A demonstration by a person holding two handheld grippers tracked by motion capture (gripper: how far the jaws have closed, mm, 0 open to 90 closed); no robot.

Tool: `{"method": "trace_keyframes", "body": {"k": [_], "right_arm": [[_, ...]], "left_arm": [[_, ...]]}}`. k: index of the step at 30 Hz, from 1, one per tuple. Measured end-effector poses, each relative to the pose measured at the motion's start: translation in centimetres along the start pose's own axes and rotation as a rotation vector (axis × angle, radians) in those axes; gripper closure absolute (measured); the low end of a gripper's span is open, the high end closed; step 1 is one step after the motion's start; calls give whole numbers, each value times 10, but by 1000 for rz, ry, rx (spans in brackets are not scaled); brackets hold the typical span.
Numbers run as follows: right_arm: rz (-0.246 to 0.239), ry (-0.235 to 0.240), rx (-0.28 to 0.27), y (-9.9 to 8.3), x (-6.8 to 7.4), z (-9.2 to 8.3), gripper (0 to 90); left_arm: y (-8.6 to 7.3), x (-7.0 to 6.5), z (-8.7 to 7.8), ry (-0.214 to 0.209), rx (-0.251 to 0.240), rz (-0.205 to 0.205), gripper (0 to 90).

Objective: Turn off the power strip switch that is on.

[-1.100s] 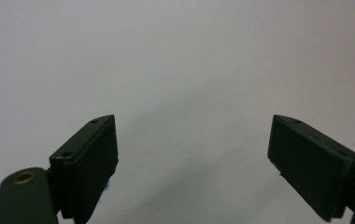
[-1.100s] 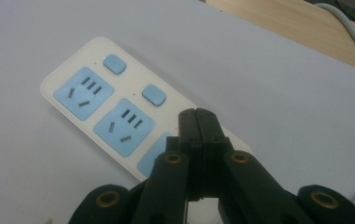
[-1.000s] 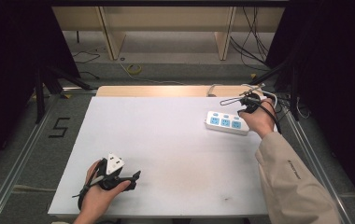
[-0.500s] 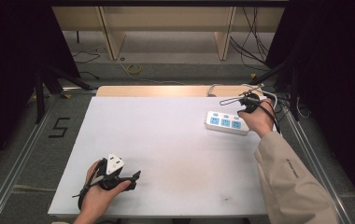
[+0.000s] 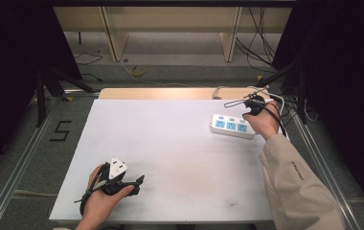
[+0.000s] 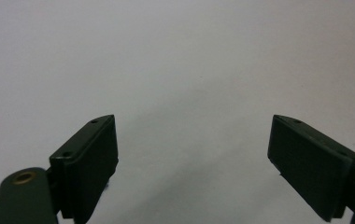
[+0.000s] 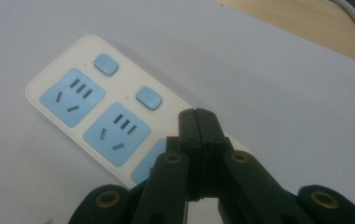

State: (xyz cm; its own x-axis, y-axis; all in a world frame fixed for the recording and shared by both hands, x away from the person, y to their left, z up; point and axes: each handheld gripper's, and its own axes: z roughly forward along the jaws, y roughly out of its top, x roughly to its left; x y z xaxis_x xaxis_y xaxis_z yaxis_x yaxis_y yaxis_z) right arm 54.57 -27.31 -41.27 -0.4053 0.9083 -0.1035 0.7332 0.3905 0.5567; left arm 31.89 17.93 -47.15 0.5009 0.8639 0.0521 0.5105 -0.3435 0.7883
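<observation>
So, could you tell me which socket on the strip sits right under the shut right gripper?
The end socket, partly hidden behind the right gripper; the other two sockets lie fully in view, farther along the strip.

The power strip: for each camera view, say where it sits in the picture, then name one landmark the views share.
High view: power strip at right, far side of the table, beside the right gripper.
Left gripper view: not in it.
Right gripper view: left and centre, partly behind the shut jaws.
Shared landmark: white tabletop.
</observation>
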Motion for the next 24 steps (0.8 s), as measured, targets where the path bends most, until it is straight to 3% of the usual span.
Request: {"method": "trace_keyframes", "body": {"k": [24], "right_arm": [[1,0,19,8,0,8,900]], "left_arm": [[0,0,0,0,-6,-6,157]]}}
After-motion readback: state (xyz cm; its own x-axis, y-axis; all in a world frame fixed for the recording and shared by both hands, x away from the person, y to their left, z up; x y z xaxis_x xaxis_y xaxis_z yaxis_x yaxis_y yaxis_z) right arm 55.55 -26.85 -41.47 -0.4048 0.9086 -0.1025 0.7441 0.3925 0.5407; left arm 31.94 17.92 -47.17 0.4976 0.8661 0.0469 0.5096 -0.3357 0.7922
